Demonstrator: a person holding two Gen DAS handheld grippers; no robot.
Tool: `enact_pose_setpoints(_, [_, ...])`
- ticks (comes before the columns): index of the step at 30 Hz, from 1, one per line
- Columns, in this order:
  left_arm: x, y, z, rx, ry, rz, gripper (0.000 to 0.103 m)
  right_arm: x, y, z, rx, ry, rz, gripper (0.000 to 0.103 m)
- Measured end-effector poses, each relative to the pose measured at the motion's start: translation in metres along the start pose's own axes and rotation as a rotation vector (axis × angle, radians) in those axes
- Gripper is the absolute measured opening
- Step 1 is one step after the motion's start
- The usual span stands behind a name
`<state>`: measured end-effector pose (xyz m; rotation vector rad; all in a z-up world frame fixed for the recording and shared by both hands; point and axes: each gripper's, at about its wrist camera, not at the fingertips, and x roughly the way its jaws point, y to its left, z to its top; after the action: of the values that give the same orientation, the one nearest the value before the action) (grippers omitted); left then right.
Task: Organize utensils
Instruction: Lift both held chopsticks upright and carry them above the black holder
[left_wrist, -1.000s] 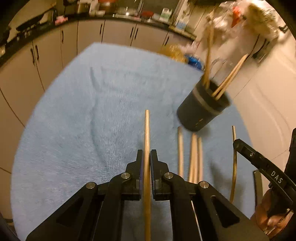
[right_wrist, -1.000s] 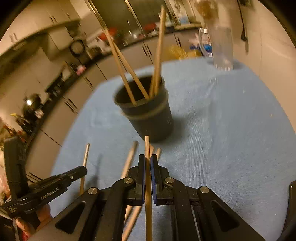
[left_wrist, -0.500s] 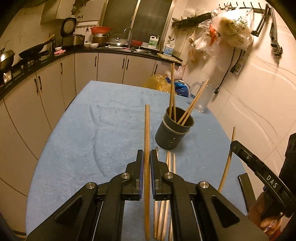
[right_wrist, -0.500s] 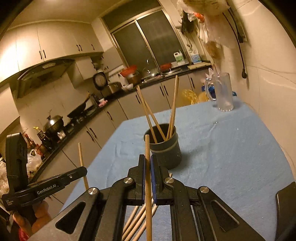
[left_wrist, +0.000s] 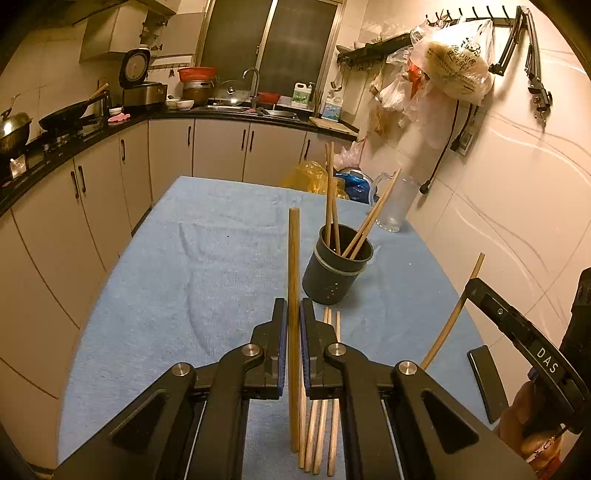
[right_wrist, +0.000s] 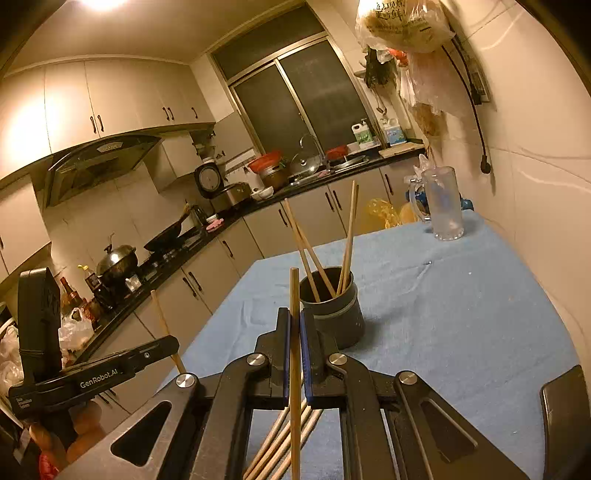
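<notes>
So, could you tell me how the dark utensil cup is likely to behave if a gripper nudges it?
The dark utensil cup is taller than wide, with four chopsticks leaning out above its rim, so a high nudge may tip it. The blue cloth under it probably resists sliding. It looks light.

The chopsticks (left_wrist: 320, 424) are pale tan wood. The holder cup (left_wrist: 334, 271) is dark grey with a lighter grey band below its rim. A light blue cloth (left_wrist: 207, 266) covers the surface. Each gripper (left_wrist: 293, 317) is black with blue finger pads (right_wrist: 286, 354) and silver screws. Beyond the cup, the mug (right_wrist: 441, 206) is clear glass, the cabinets (left_wrist: 221, 147) cream with dark handles.
</notes>
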<state>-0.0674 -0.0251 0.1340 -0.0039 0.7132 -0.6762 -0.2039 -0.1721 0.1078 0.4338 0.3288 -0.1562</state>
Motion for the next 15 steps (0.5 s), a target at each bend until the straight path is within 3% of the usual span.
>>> enact_pose_setpoints(15, [-0.0091, -0.0015, 0.0024, 0.003, -0.015, -0.006, 0.006, -0.0057, -0.0013, 0.0057, -0.003, -0.024, 0.006, 0.005])
